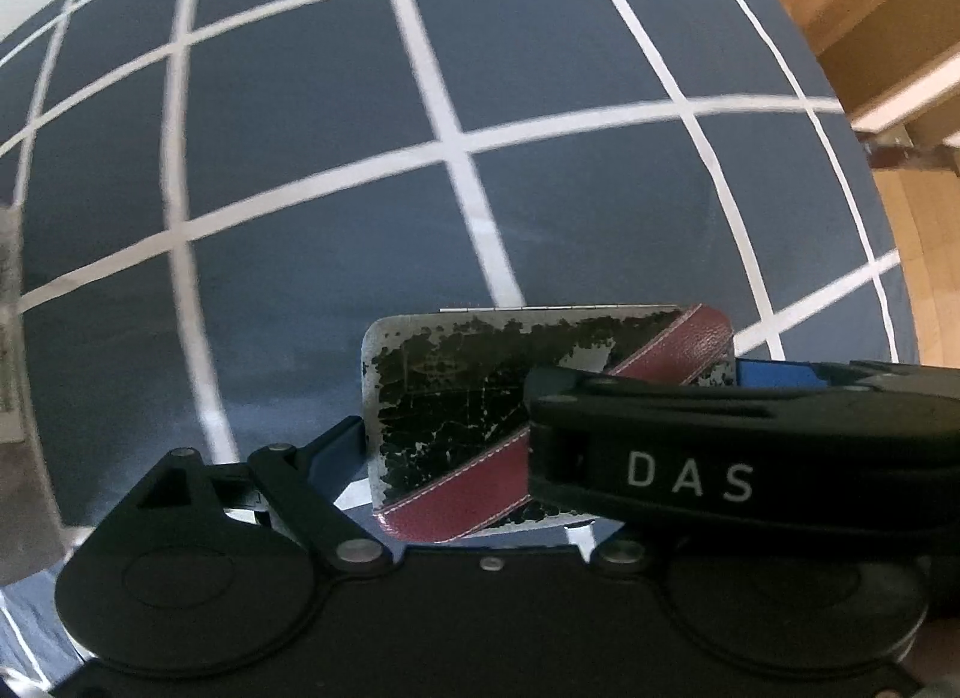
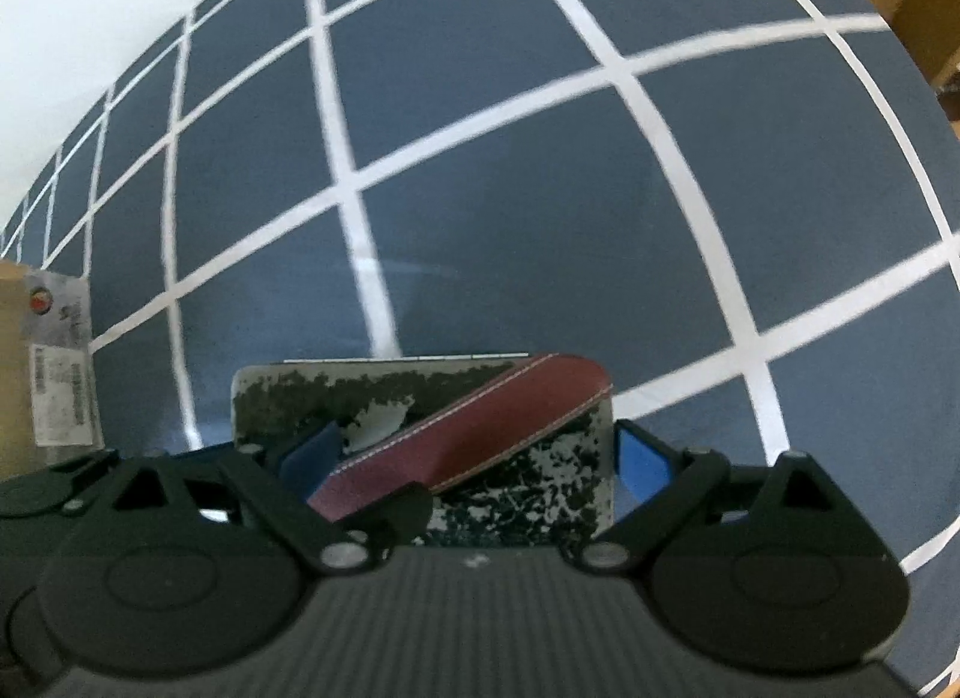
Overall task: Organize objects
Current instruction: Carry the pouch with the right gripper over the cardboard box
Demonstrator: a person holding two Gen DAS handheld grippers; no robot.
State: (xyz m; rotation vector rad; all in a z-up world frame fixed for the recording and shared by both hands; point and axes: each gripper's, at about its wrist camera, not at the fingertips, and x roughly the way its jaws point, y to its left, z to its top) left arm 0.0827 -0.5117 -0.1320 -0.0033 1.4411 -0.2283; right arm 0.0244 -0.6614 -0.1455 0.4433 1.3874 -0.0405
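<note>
A flat metal case (image 1: 456, 398) with worn black coating and a maroon leather stripe is held above the blue tablecloth with a white grid (image 1: 300, 128). My left gripper (image 1: 540, 416) is shut on the case across its width, with a blue pad (image 1: 336, 446) at its left edge. The other gripper's black finger marked DAS (image 1: 720, 458) lies across the case's right part. In the right wrist view the same case (image 2: 456, 446) sits between blue pads (image 2: 642, 458), and my right gripper (image 2: 474, 458) is shut on it.
A cardboard box with a printed label (image 2: 54, 362) stands at the left edge of the right wrist view. Wooden floor and furniture (image 1: 870, 8) lie beyond the table's right edge. The grid cloth (image 2: 510, 188) stretches ahead.
</note>
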